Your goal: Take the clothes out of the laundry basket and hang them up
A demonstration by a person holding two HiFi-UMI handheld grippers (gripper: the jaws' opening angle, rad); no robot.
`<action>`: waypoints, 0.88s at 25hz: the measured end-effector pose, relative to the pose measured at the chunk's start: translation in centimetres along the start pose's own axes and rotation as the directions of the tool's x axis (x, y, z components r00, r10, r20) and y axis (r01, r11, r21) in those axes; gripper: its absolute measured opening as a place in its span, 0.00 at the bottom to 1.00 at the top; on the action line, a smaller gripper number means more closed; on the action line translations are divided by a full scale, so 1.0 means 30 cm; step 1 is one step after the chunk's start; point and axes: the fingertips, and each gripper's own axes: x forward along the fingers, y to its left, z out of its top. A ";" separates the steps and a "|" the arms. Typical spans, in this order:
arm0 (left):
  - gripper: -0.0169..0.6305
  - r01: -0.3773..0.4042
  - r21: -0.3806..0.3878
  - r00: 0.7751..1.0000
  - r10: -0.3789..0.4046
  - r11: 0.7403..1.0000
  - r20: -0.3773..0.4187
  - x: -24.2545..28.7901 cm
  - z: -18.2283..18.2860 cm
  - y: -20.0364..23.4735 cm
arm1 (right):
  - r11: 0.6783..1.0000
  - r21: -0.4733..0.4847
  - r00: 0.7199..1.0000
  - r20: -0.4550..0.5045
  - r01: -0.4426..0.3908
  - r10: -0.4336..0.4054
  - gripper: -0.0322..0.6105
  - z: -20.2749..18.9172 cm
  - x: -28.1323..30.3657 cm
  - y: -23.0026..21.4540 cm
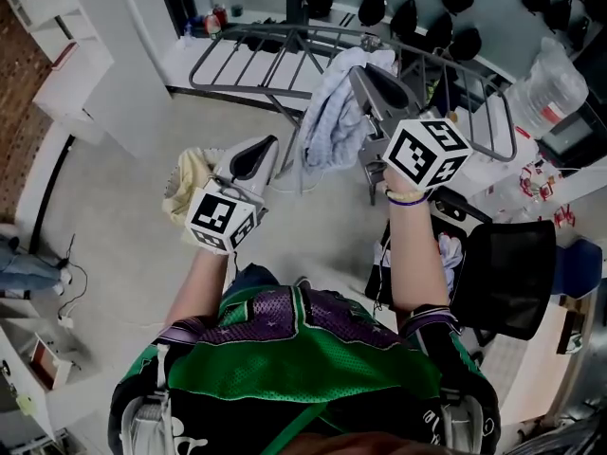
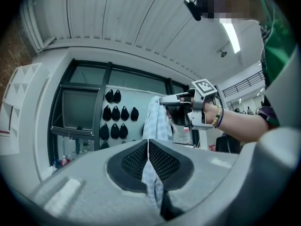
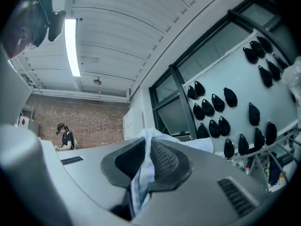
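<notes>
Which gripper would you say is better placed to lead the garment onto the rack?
Right: the right gripper, shut on the garment, is nearest the drying rack; the left gripper sits farther back.

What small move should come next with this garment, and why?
Probably carry the blue cloth forward over the drying rack and lower it onto a rail: the left gripper and right gripper both clamp it, stretched between them, and the rack stands just ahead.

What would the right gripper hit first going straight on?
Beyond the cloth it holds, the right gripper seems to clear the drying rack, low to its right; the window wall comes next, depth unclear.
</notes>
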 end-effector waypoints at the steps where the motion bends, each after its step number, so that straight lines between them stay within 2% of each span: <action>1: 0.05 0.010 0.002 1.000 -0.010 1.000 -0.010 0.023 -0.009 -0.016 | 1.000 0.005 1.000 0.007 0.007 -0.007 0.11 0.008 -0.013 -0.027; 5: 0.05 0.031 0.014 0.999 -0.030 0.999 -0.045 0.084 -0.048 -0.010 | 0.999 0.019 0.999 0.032 0.043 -0.044 0.11 0.019 -0.037 -0.120; 10: 0.05 0.049 0.024 0.998 -0.048 0.999 -0.044 0.186 -0.104 0.063 | 0.994 0.027 0.993 0.043 0.107 -0.108 0.11 0.003 -0.045 -0.242; 17: 0.05 0.140 -0.039 0.990 -0.140 0.989 -0.002 0.516 -0.158 0.171 | 0.981 -0.004 0.981 -0.002 0.192 -0.192 0.11 0.007 0.022 -0.481; 22: 0.05 0.208 -0.027 0.978 -0.207 0.978 0.026 0.729 -0.146 0.255 | 0.967 -0.010 0.967 0.042 0.253 -0.252 0.11 0.108 0.114 -0.643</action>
